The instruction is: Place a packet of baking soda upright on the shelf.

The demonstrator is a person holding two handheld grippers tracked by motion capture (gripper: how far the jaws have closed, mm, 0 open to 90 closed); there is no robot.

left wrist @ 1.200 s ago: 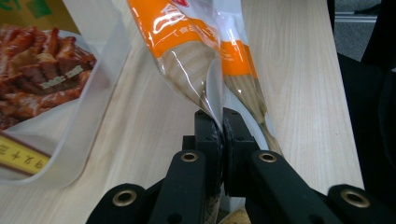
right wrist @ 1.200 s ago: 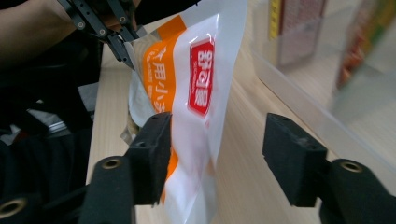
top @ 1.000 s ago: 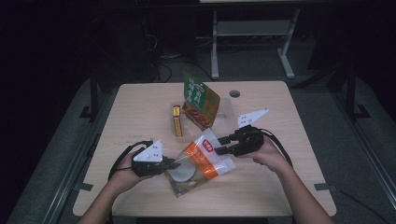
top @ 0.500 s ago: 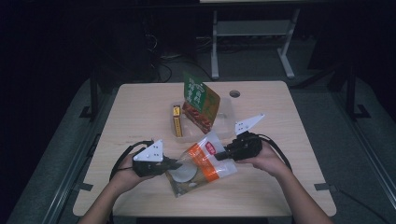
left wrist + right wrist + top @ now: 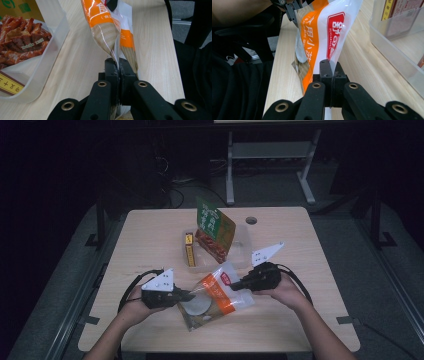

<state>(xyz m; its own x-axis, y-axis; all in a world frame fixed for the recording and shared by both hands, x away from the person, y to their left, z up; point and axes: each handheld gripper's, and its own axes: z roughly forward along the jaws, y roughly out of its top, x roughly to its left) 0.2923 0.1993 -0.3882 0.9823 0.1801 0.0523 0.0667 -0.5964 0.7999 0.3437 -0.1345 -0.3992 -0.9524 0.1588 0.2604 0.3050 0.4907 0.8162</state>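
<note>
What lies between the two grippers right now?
The orange snack bag spans from the left gripper to the right gripper, each clamped on an edge, per the high view.

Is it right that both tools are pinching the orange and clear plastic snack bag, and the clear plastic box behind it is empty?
Not quite. Both tools do pinch the orange and clear plastic snack bag: the left tool and the right tool are shut on its edges. But the clear plastic box is not empty. The high view shows a green and orange snack packet standing in it beside a slim yellow pack.
</note>
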